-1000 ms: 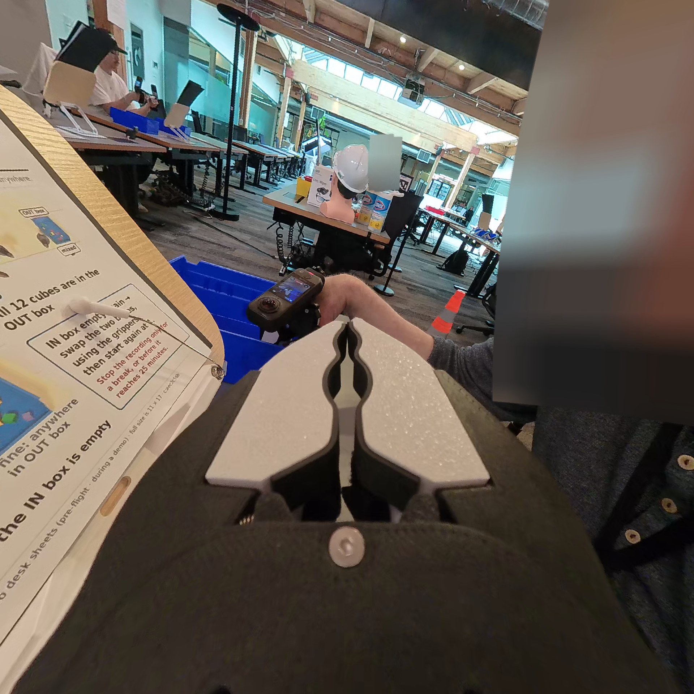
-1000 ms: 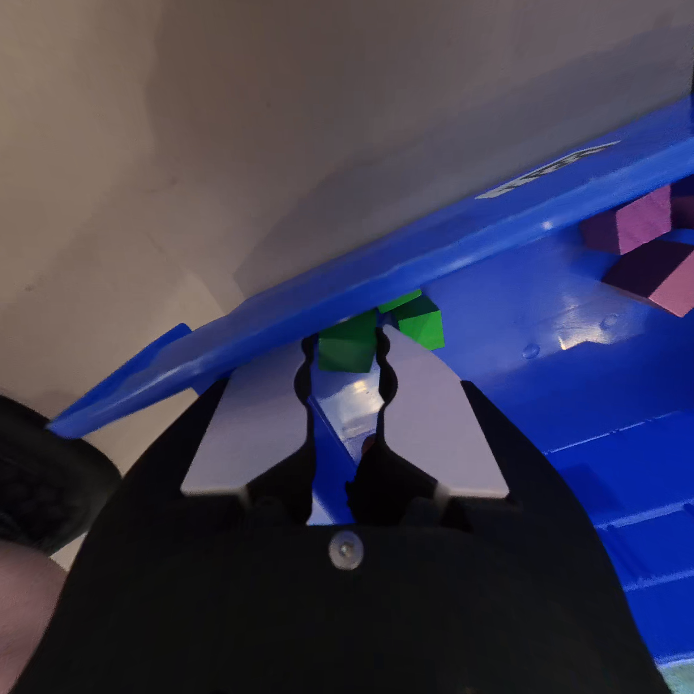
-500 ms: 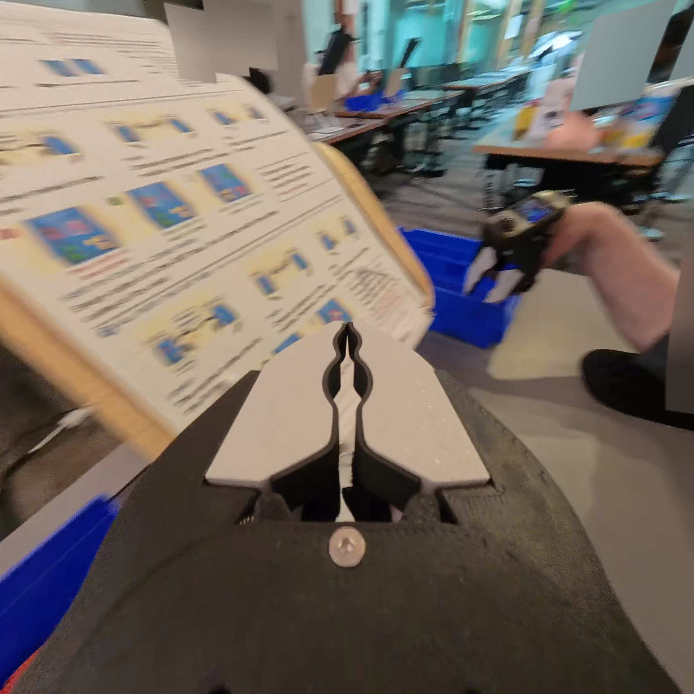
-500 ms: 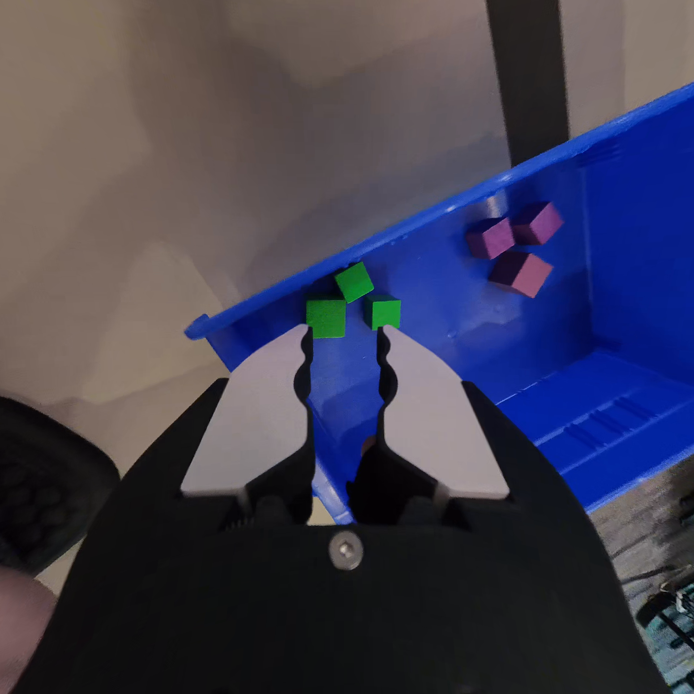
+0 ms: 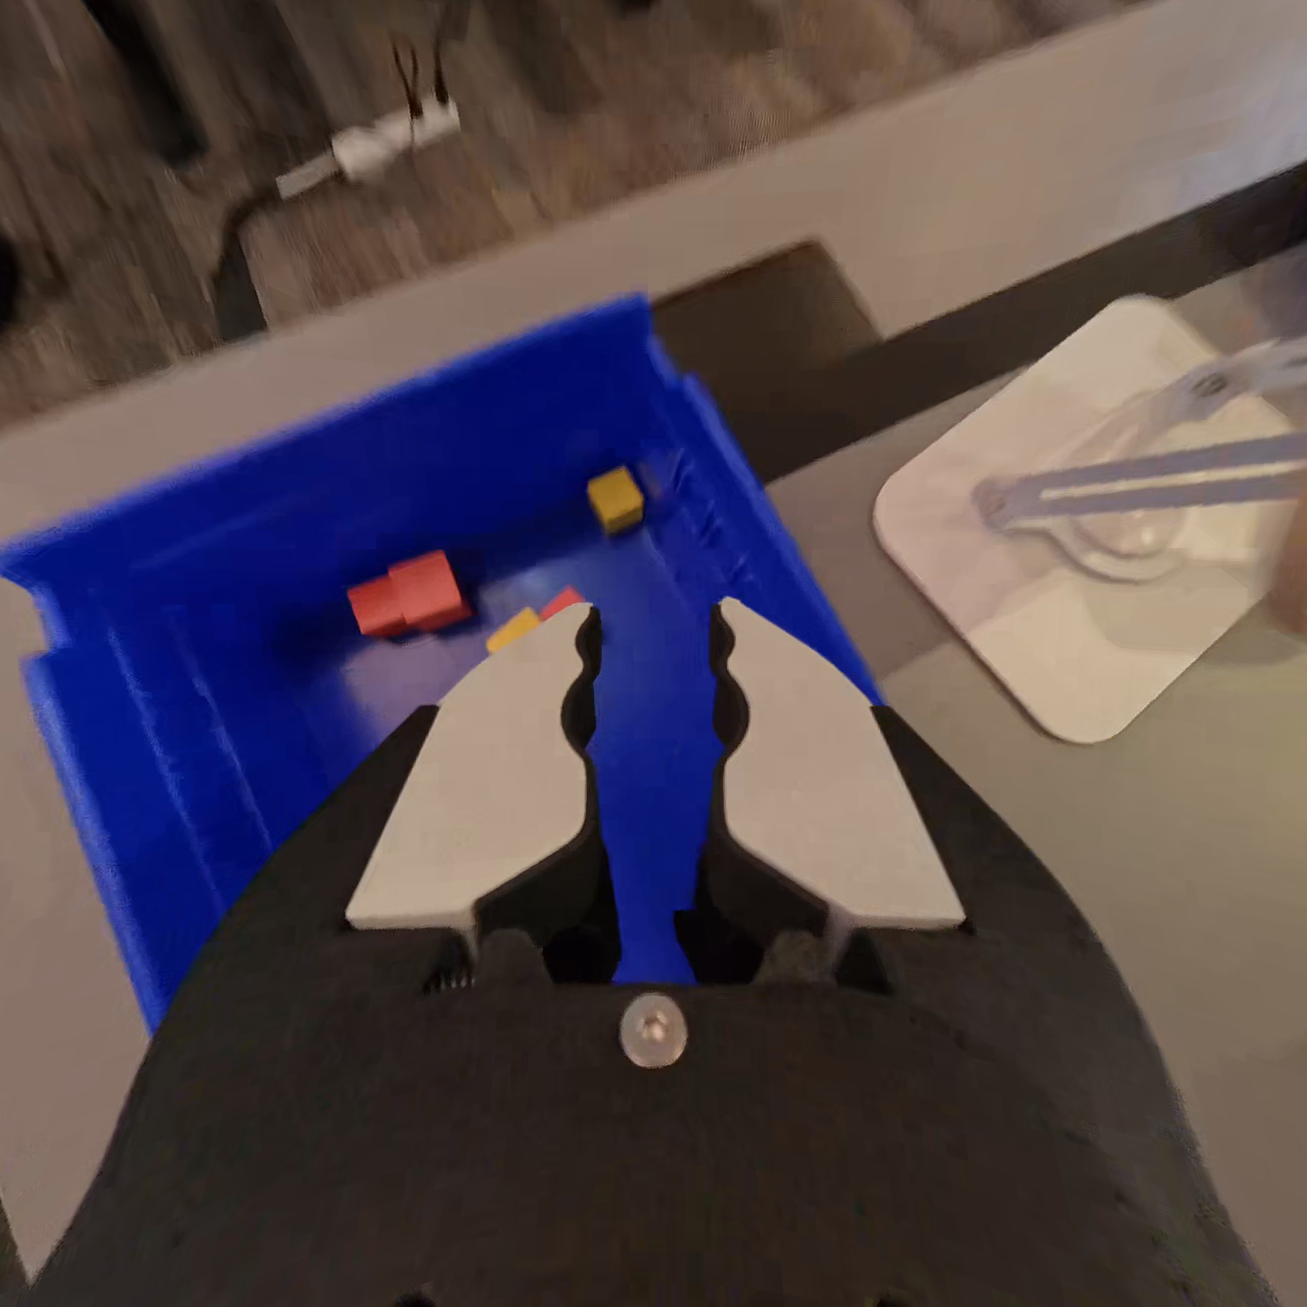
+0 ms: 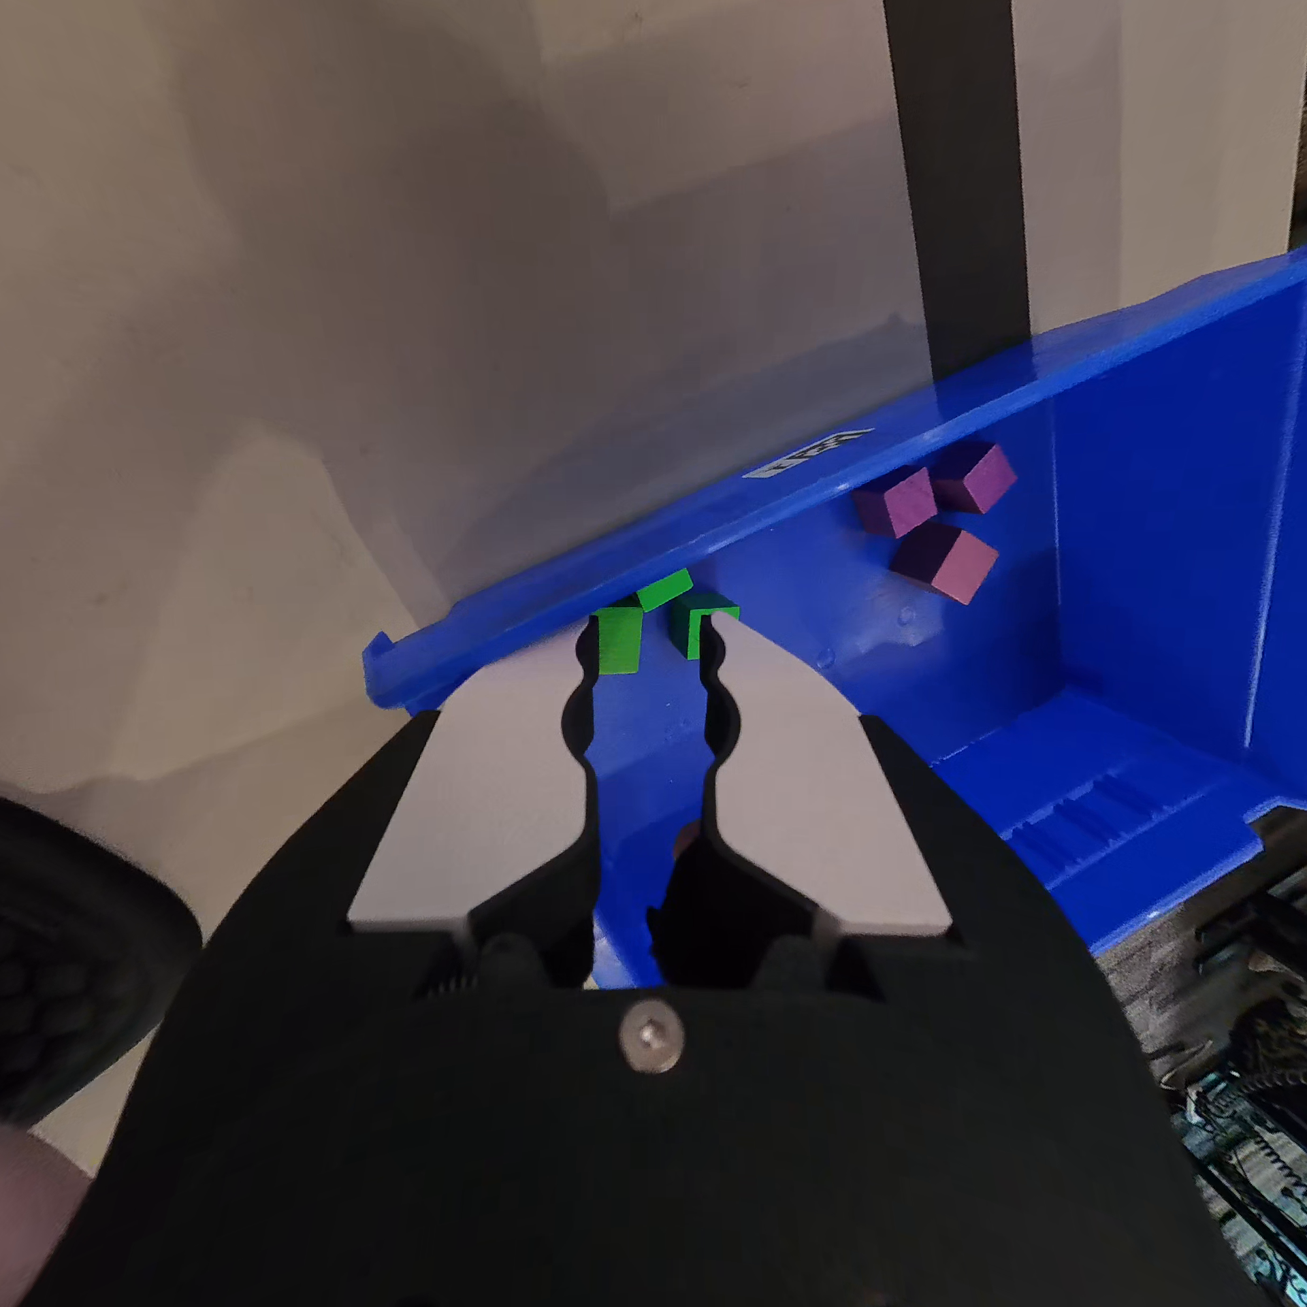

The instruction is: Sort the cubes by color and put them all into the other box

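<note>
**2 open grippers over 2 blue boxes**

In the left wrist view, the left gripper (image 5: 654, 615) is nearest. Its 2 gray fingers (image 5: 495, 764) stand apart, and only blue floor shows between them. It holds nothing. It hangs over a blue box (image 5: 177, 707) on a gray table (image 5: 1061, 813). This view is a bit blurry.

Just past the left fingertip, at 11 o'clock, a yellow cube (image 5: 515, 628) and a red cube (image 5: 560, 603) peek out. The finger hides part of each. Farther out at 10 o'clock, 2 red cubes (image 5: 410, 593) sit touching each other. Farther still, at 12 o'clock, 1 more yellow cube (image 5: 615, 498) sits near the far right corner of the box. At 2 o'clock, outside the box, a white pad (image 5: 1025, 601) lies on the table. Beyond the table is the floor.

In the right wrist view, the right gripper (image 6: 647, 622) is nearest. Its fingers (image 6: 488, 778) stand apart too, and it grips nothing. It is over the other blue box (image 6: 1167, 566).

Right at the fingertips, at 12 o'clock, sit 3 green cubes (image 6: 619, 640) in a close group by the box wall. The right fingertip covers part of 1 of them. Farther off, at 2 o'clock, 3 purple cubes (image 6: 933, 516) sit in a bunch near the corner. Past the box, a dark post (image 6: 955, 177) stands at 1 o'clock.
</note>
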Demonstrator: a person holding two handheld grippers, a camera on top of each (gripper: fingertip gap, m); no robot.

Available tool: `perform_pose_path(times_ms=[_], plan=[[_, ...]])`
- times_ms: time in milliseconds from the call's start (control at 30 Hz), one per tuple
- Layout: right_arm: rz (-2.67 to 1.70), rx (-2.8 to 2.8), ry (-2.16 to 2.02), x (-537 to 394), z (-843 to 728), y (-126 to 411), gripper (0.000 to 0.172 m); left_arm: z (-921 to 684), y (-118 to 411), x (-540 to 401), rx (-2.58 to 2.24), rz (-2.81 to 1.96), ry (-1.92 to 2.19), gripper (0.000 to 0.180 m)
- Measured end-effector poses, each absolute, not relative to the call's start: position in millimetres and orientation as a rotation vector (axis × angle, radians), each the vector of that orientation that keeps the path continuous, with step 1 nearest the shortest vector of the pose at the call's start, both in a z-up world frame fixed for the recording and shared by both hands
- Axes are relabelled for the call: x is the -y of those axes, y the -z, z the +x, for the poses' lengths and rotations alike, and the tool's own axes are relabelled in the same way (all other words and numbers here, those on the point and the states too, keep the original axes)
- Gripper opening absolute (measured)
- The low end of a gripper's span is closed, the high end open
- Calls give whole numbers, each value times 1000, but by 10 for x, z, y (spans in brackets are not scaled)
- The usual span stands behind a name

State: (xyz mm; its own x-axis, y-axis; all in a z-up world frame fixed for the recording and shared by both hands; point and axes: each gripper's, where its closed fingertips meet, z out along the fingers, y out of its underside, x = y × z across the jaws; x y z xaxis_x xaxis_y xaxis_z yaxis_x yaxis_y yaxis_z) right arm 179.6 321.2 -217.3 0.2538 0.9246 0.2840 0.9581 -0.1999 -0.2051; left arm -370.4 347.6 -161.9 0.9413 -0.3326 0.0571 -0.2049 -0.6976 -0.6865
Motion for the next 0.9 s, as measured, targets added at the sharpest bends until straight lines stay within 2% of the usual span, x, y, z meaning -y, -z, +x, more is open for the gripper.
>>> perform_pose_path(times_ms=[33, 200, 433, 567, 633, 900], plan=[[-2197, 1727, 141, -3217, 1799, 2178, 27, -3766, 1790, -3457, -364, -2434, 232, 31], [-2206, 1727, 140, -3228, 1812, 2206, 27, -4075, 2367, -3403, -307, -2658, 107, 37], [-2202, 1738, 143, -3226, 1803, 2223, 27, -4186, 2716, -3378, -265, -2774, 63, 42], [-2202, 1741, 147, -3235, 1802, 2243, 27, -4189, 2797, -3380, -277, -2795, 40, 34], [-2204, 1741, 148, -3240, 1803, 2255, 26, -4184, 2836, -3384, -285, -2800, 35, 23], [-2213, 1725, 163, -3262, 1852, 2255, 28, -4196, 2737, -3459, -293, -2720, 44, 23]])
